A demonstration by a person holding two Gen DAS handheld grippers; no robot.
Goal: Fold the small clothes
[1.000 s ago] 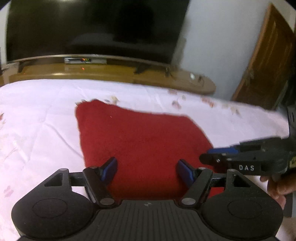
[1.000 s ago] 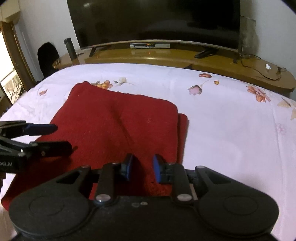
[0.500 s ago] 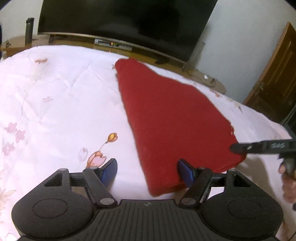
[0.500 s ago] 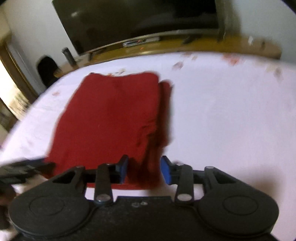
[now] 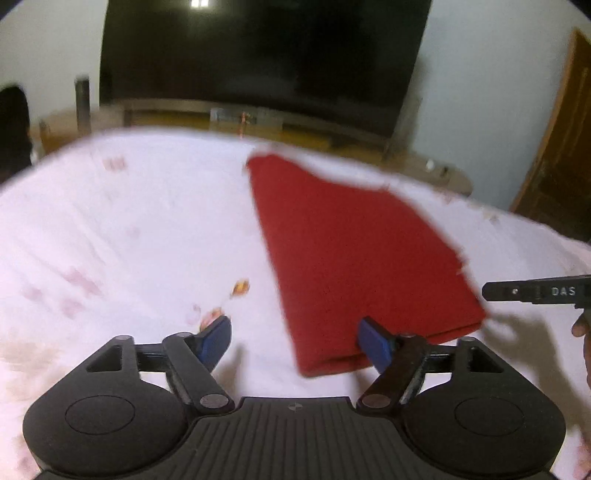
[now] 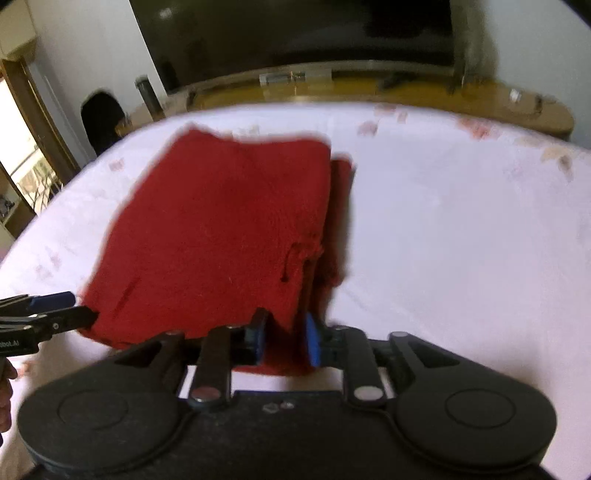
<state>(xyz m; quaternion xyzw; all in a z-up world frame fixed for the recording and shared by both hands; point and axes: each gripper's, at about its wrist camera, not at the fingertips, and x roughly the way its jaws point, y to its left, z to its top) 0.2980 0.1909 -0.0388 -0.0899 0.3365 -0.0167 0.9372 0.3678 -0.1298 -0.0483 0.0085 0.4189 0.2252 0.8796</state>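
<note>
- Left wrist view: the left gripper (image 5: pixel 295 339) hangs low over a white bedsheet (image 5: pixel 129 229) printed with faint flowers, and its jaws are opening, the blue pads (image 5: pixel 216 338) set wide apart.
- The red cloth (image 5: pixel 354 251) lies folded flat on the sheet, running from near the far edge of the bed down to the gripper. Its near left corner sits in the gap between the pads, but only the right-hand pad overlaps it; the left-hand pad is over bare sheet. Nothing is pinched.
- At the right edge of this view the tip of the right gripper (image 5: pixel 535 291) pokes in from the side, just beside the cloth's right border. A bit of the hand (image 5: pixel 583 332) holding it shows below.
- Right wrist view: the right gripper (image 6: pixel 282 341) stands at the cloth's near right corner. Its jaws are narrowly spaced with the red fabric bunched between the blue pads (image 6: pixel 312 343); whether they actually press the fabric I cannot tell, since the picture is blurred there.
- In this view the cloth (image 6: pixel 221 229) shows a second layer (image 6: pixel 340 206) peeking out along its right side, and the near edge looks ragged.
- The left gripper's fingers (image 6: pixel 55 310) show at the left edge, side on, their tips touching or just beside the cloth's near left corner.
- Beyond the bed stands a low wooden cabinet (image 6: pixel 406 92) with a large dark television (image 6: pixel 295 33) on it; a wooden door (image 5: pixel 561 147) shows on the right of the left wrist view.
</note>
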